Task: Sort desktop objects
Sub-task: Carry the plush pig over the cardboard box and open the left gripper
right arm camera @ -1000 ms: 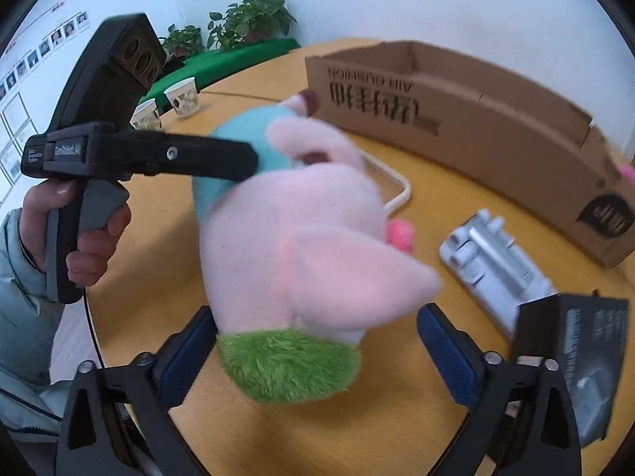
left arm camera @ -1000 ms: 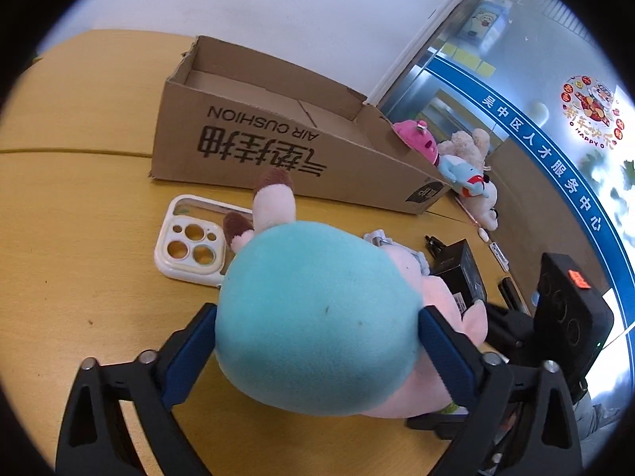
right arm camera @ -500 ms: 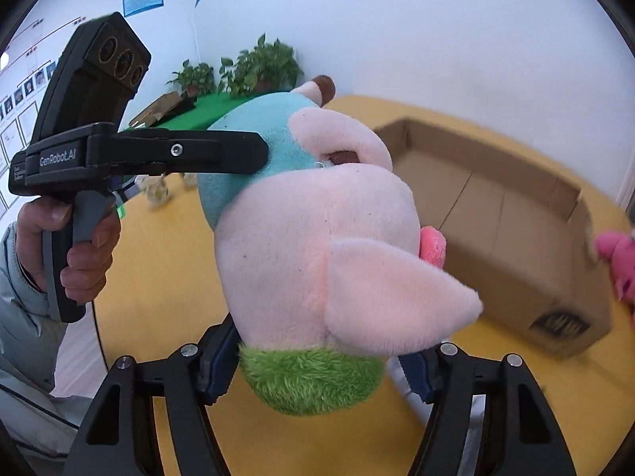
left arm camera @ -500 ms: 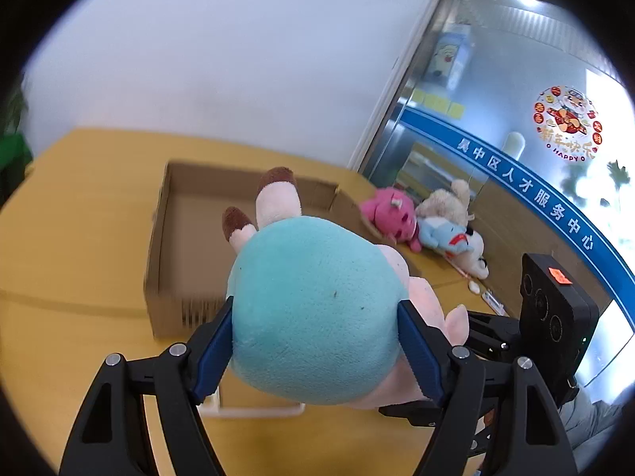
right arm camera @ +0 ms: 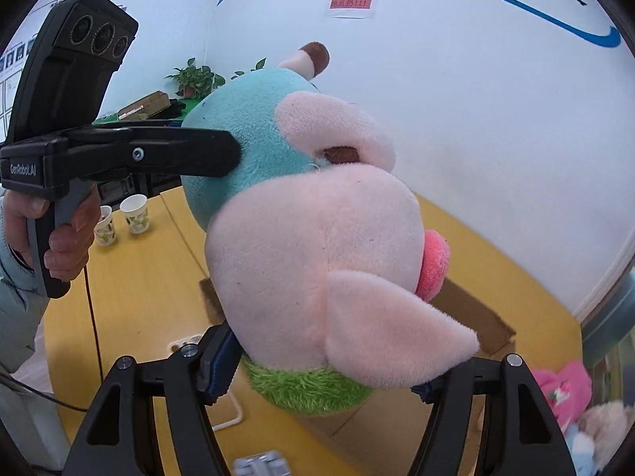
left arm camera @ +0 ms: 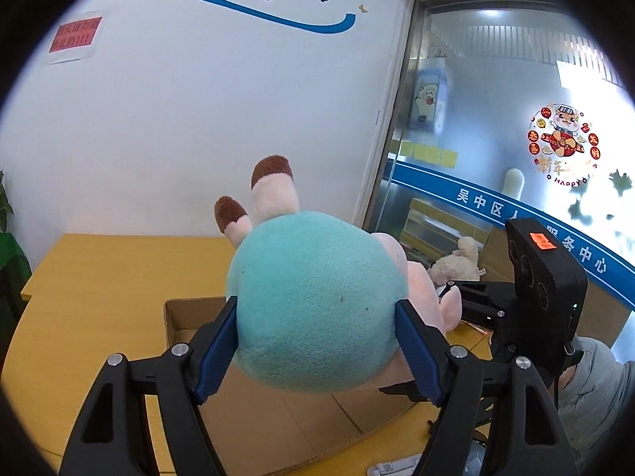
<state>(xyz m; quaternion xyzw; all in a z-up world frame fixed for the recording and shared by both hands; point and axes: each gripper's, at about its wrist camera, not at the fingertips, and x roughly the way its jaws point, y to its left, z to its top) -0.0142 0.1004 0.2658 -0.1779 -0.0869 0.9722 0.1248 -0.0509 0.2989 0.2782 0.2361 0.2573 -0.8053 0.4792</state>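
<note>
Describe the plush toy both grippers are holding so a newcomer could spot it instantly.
Start at the yellow wooden table and find the open brown cardboard box on it. Held above that box, the left gripper and right gripper both clamp a pink pig plush with a teal body. Unlike the small plush toys nearby, it is large, with brown-tipped feet and a green tuft.
</note>
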